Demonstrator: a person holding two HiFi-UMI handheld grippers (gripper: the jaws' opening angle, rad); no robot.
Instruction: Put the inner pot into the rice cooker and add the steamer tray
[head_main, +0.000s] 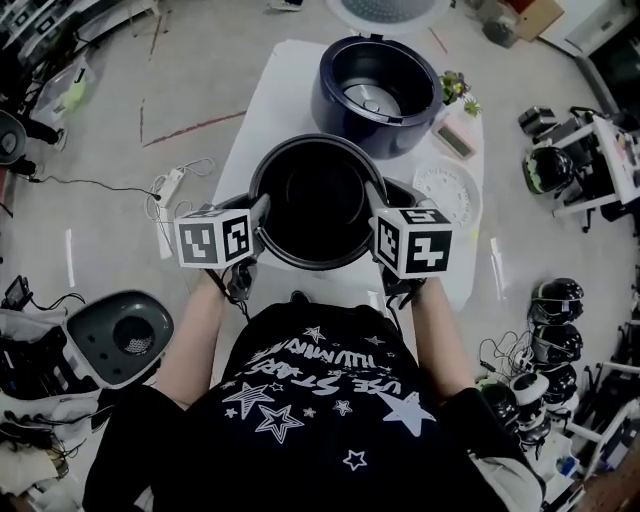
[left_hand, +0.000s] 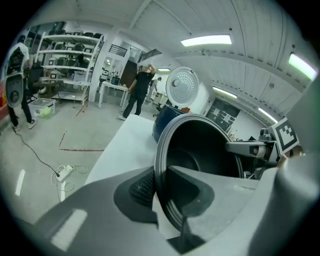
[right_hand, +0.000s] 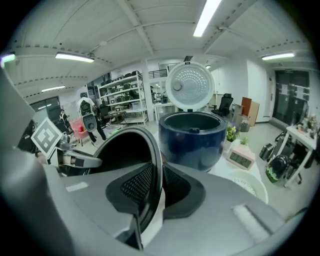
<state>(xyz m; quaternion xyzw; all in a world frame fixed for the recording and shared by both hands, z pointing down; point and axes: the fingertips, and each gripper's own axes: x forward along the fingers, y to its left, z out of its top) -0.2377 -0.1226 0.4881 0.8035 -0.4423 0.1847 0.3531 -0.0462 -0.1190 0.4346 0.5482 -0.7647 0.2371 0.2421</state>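
- The left tongs (head_main: 262, 218) and the right tongs (head_main: 374, 208) each pinch the rim of the pot (head_main: 318, 195), one on each side. The pot hangs over the near end of the bench (head_main: 285, 90).
- Each grip is only on the thin rim. If one slips, the pot may tip and fall.
- If the pot goes in crooked, it may bump the cooker (head_main: 378, 95) at the far end.
- The right gripper view shows the whole open lid (right_hand: 189, 86). The head view cuts most of it off.

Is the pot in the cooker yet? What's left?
Not yet. The rice cooker stands open and empty. The left gripper and right gripper pinch the rim of the inner pot, holding it before the cooker. To do: lower it in, then add the steamer tray waiting on the table.
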